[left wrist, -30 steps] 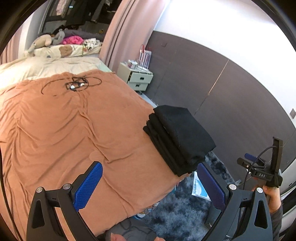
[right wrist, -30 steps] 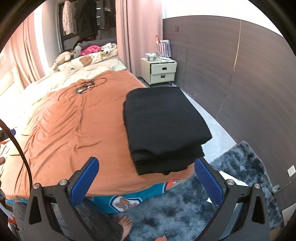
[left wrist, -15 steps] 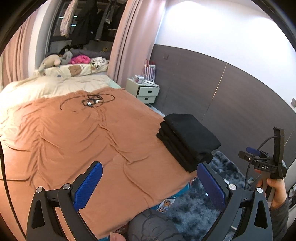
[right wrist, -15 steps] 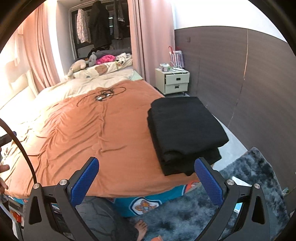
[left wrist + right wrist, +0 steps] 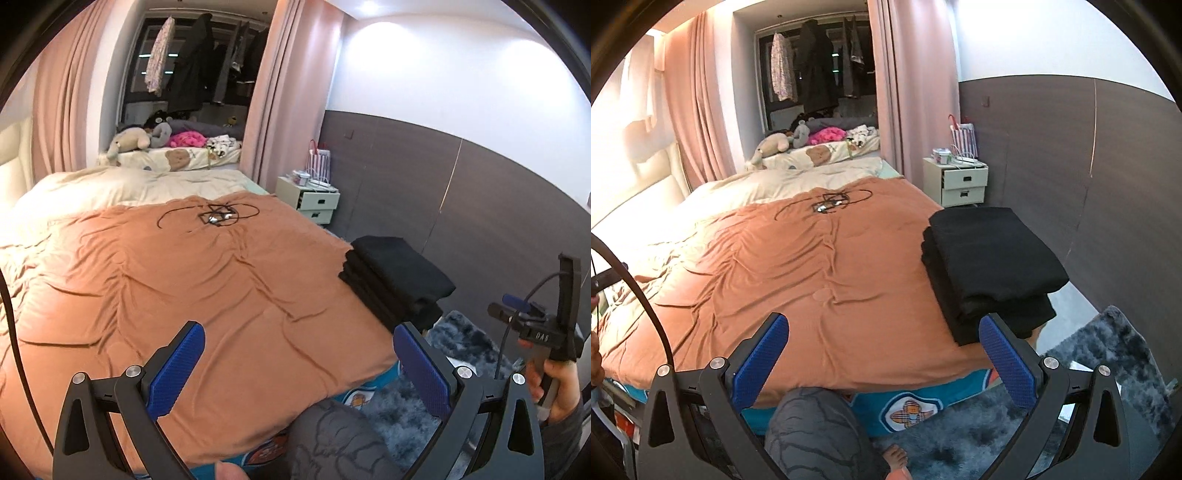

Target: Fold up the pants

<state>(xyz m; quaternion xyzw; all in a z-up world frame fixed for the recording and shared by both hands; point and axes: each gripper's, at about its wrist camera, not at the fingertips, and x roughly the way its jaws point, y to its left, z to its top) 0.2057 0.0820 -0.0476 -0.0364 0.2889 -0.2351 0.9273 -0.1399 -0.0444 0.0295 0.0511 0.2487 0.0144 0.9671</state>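
The black pants (image 5: 397, 278) lie folded in a neat stack at the right front corner of the bed, on the orange sheet (image 5: 192, 280). They also show in the right wrist view (image 5: 990, 266). My left gripper (image 5: 295, 365) is open and empty, held back from the bed's front edge, left of the stack. My right gripper (image 5: 882, 354) is open and empty, also off the bed's front edge. In the left wrist view the right gripper's body (image 5: 543, 332) shows at the far right, in a hand.
A black cable with a small device (image 5: 216, 218) lies at the far middle of the orange sheet. A white nightstand (image 5: 962, 181) stands by the dark wall. A grey shaggy rug (image 5: 1108, 365) covers the floor at right. My knee (image 5: 812, 432) is below the grippers.
Both grippers have pulled back and tilted up from the bed, so the folded pants look smaller and farther. The pants have not moved. Both grippers stay open.
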